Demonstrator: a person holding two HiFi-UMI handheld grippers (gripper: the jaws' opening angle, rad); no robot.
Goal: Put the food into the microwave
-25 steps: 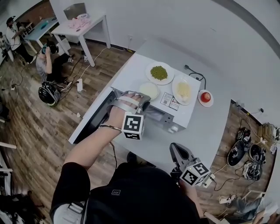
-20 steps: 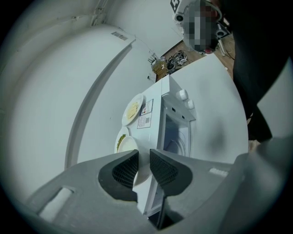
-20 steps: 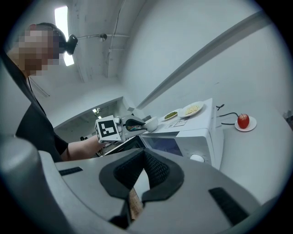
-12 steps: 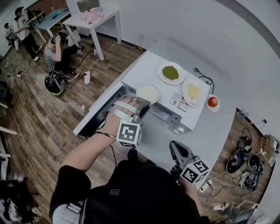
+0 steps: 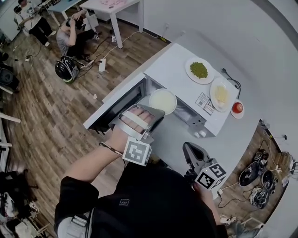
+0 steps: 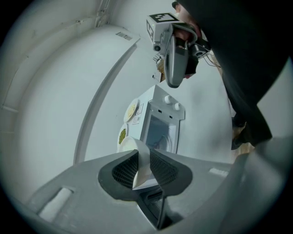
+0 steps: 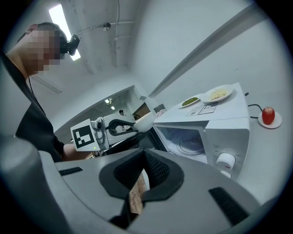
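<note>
Wood-plank floor fills the left of the room, with a crouching person and loose cables far off beside a white side table. Right of it runs the pale grey counter. At the counter's left edge stands the white microwave oven, its dark glass door swung open over the floor.

The left tongs pinch the rim of a round white bowl of pale food, holding it level just in front of the open cavity and not yet inside. The step in hand looks like loading this dish. The next move calls for pushing it straight in, kept level, and setting it on the glass turntable before the grip is let go.

The right tongs hang near the person's body, jaws only narrowly apart with nothing between them.

On the microwave's top, toward its right edge, lie a white plate of green peas and a white plate of yellow food. A red apple on a small white saucer sits on the counter just beside that edge.
</note>
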